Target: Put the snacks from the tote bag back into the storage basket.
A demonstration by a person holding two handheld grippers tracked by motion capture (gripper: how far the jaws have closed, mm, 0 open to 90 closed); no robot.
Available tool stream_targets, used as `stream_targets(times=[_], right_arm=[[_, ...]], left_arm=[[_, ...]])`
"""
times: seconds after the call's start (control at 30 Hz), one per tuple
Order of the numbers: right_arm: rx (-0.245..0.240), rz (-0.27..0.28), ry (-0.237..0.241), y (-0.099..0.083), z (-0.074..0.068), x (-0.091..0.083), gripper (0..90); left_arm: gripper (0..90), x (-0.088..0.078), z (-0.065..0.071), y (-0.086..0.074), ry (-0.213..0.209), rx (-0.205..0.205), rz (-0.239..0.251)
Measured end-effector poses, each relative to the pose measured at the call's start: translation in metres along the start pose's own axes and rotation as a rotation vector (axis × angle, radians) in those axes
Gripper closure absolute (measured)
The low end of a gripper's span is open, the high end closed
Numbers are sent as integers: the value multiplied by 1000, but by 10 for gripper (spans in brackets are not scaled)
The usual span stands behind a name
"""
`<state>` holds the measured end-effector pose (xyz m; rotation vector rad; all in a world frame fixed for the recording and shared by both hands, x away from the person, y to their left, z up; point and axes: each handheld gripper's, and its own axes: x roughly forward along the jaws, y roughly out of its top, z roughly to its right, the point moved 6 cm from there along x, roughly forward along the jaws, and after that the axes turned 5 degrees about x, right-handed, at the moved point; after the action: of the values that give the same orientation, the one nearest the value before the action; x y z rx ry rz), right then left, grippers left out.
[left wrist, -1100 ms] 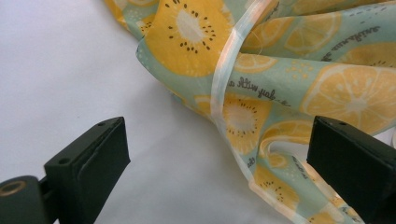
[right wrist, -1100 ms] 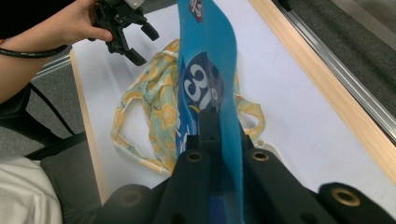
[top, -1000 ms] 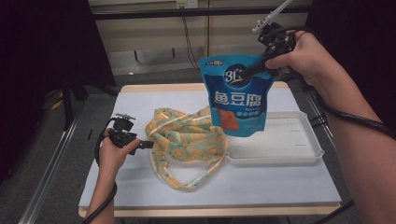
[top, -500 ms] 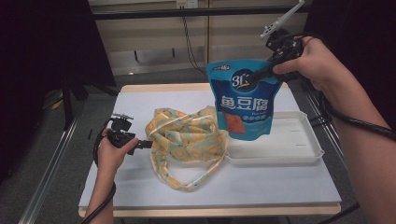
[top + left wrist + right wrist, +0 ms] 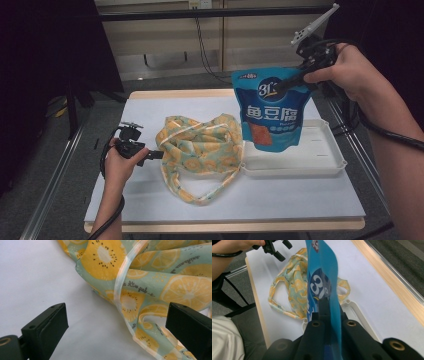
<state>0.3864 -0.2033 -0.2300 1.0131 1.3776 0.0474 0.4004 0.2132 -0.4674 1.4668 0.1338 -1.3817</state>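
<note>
Tabletop (image 5: 150, 200): white sheet over a wooden-edged top; it carries my bag and my tray.
Tray (image 5: 320, 162): white, shallow, lying at about 3 o'clock on the tabletop, its left rim touching the bag.
Bag (image 5: 200, 145): pale green cloth printed with yellow citrus slices, slumped at the centre of the tabletop, one handle loop trailing toward 6 o'clock.
Pouch (image 5: 272, 112): blue snack pouch, hanging upright in the air from my right claw, its lower edge over the tray's left part, just at 3 o'clock of the bag.
Right claw (image 5: 285, 86): at 1 o'clock, clamped tight on the pouch's top edge.
Left claw (image 5: 155, 154): at 9 o'clock of the bag, low over the tabletop, jaws spread wide, the bag's edge and handle strip (image 5: 122, 285) lying before them, nothing pinched.
</note>
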Motion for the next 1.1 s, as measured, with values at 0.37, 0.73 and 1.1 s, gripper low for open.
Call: stream_targets(times=[0.37,0.73,1.1], right_arm=[[5,-5,3,-13,4,4,900],[17,-20,2,-23,6,6,900],[23,-22,-5,-35,9,7,900]], left_arm=[[38,-3,-1,0,2,2,5],[39,-3,0,0,0,8,8],[38,-3,0,1,3,5,12]])
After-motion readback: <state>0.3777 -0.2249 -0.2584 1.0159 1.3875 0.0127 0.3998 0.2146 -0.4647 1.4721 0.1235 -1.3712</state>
